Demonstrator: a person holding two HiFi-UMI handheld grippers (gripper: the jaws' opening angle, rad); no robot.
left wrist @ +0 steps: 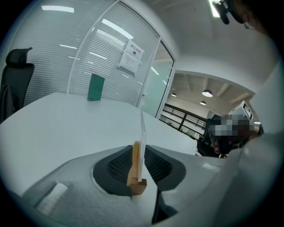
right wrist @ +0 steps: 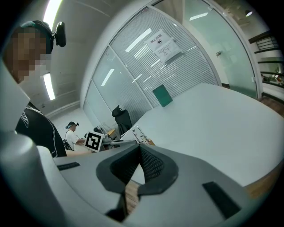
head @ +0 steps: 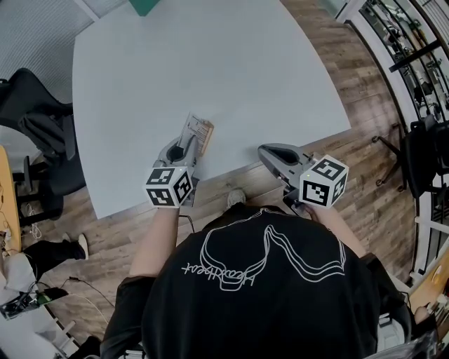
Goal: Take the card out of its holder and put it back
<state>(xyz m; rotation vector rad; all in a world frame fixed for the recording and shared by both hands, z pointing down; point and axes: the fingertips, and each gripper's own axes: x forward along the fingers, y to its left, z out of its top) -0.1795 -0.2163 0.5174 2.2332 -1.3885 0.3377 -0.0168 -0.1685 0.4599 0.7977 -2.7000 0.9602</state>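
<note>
The card holder (head: 198,131), a small wooden base with a clear upright card in it, stands on the white table (head: 210,70) near its front edge. In the left gripper view its wooden base (left wrist: 136,177) and the clear card (left wrist: 142,137) sit edge-on between the jaws of my left gripper (left wrist: 138,166). The dark pads stand a little off it on both sides, so the gripper is open around it. My right gripper (head: 265,149) hovers at the table's front edge, to the right of the holder. Its jaws meet at the tips (right wrist: 140,148) with nothing between them.
A green block (head: 144,5) stands at the table's far edge, also seen as a green block (left wrist: 95,87) ahead of the left gripper. A black office chair (head: 35,119) is left of the table. Wood floor lies under the right gripper (right wrist: 131,199). A glass wall with blinds stands behind.
</note>
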